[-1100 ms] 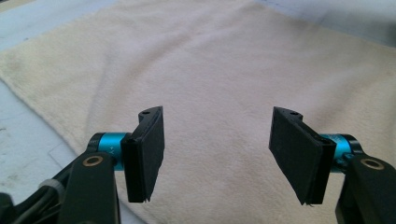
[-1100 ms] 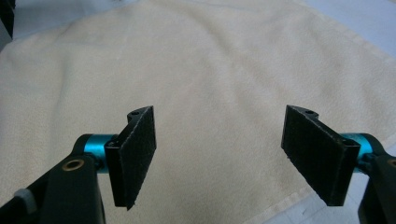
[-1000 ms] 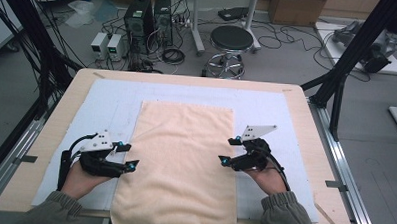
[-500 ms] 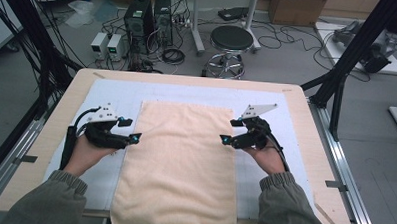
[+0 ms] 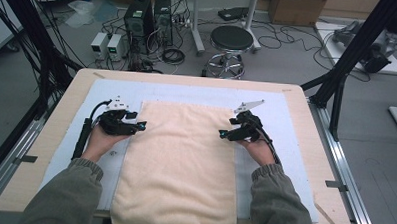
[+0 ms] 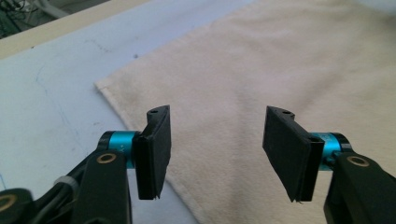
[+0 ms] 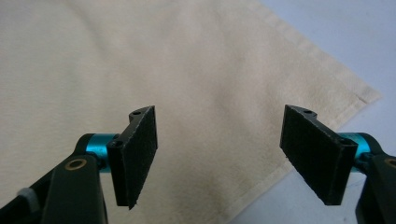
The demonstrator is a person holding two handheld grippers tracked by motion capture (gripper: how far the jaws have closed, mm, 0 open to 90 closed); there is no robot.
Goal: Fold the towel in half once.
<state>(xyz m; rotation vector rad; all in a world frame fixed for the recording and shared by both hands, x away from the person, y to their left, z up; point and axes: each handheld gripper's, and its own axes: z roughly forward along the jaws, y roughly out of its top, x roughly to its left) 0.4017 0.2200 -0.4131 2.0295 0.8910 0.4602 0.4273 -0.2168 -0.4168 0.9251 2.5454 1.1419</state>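
1. Cream towel (image 5: 180, 161) lies flat on the blue mat (image 5: 286, 130), near end hanging over the table edge.
2. Left gripper (image 5: 140, 126) at its left edge, jaws just closing a bit, spread, nothing pinched.
3. Right gripper (image 5: 222, 136) at its right edge, jaws spread, towel untouched.

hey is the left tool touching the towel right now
Cannot tell. In the left gripper view, the left tool has open jaws straddling the towel edge; nothing shows whether the tips touch it.
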